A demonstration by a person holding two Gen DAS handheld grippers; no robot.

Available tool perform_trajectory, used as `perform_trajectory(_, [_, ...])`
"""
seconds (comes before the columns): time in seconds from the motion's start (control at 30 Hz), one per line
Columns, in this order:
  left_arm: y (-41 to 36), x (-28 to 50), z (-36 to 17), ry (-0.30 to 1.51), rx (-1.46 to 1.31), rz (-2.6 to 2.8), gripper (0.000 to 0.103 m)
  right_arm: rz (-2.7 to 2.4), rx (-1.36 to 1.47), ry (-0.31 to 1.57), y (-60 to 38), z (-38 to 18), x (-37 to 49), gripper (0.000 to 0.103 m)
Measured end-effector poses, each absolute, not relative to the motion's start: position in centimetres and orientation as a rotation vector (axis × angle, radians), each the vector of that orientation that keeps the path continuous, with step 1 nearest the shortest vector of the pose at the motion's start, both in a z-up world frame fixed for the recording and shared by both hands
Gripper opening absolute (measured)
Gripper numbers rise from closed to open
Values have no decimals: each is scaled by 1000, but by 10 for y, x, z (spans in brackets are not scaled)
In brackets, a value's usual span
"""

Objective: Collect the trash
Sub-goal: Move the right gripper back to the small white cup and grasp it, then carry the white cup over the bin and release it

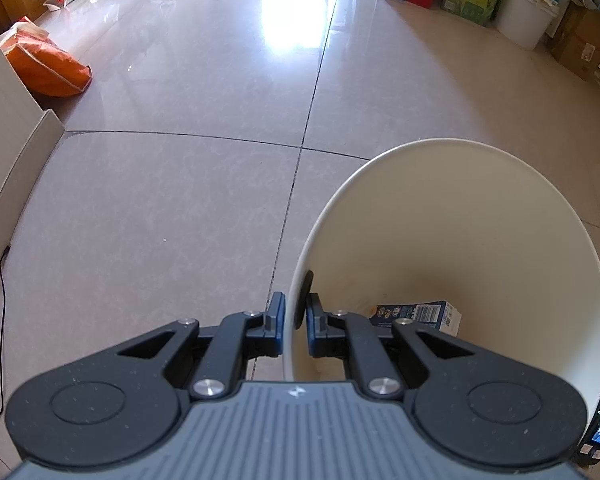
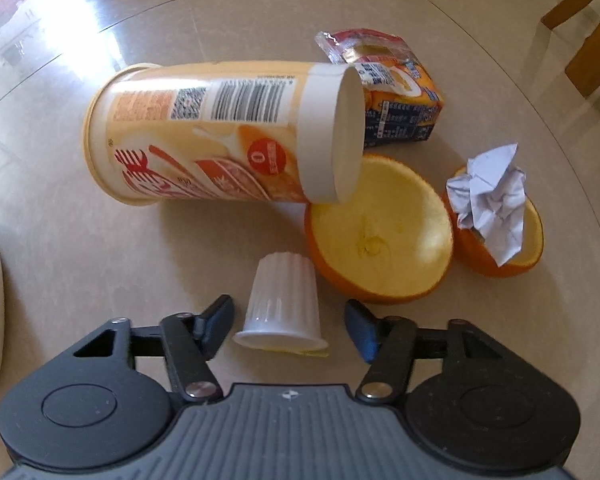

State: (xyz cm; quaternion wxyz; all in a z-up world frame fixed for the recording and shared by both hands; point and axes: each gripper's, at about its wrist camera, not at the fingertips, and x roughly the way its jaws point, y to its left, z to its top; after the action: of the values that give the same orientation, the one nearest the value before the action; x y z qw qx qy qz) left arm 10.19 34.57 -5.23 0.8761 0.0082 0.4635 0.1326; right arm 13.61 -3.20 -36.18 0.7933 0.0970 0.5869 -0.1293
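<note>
In the left wrist view my left gripper (image 1: 295, 314) is shut on the rim of a cream trash bin (image 1: 480, 240), one finger outside and one inside. A small blue carton (image 1: 418, 314) lies at the bin's bottom. In the right wrist view my right gripper (image 2: 288, 322) stands open around a small white ribbed cup (image 2: 280, 304), which lies on its side between the fingers without touching them. Beyond it lie a tipped yellow cup (image 2: 220, 132), an orange peel half (image 2: 380, 240), a second peel holding crumpled paper (image 2: 490, 204), a blue juice carton (image 2: 404, 112) and a clear wrapper (image 2: 352, 46).
The trash lies on a beige glass tabletop (image 2: 100, 248), with wooden chair legs (image 2: 580, 32) past its far right edge. Under the bin is a glossy tile floor (image 1: 180, 200). An orange bag (image 1: 46, 64) lies left; boxes and a white bucket (image 1: 526, 16) line the far right wall.
</note>
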Motion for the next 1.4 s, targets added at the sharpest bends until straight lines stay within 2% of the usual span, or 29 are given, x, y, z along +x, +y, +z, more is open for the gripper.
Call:
perform_trajectory(0.03, [346,102,-52,968,13,277,9,-273,204,1265,-33,-361,137,53])
perform_trajectory(0.07, [347,102,-52,968,11,277,9,-267,201,1271,-34,-360,137,51])
perform_trajectory(0.37, [346,102,-52,968,14,278,9,-226,188,1318,-41,-344,131,50])
perform_trajectory(0.63, [343,103,-52,970,24,280,9,-112,94,1352,-36,-298,130,50])
perform_trajectory(0.97, [340,104,-52,970,53,275,9,156,-82,1311,-2,-188,132,50])
perform_trajectory(1.23, [338,104,-51,974,63,273,9,385,-130,1180,44,-88,142,50])
perform_trajectory(1.4, [339,105,-51,979,58,271,9,517,-166,1105,83,-48,150,50])
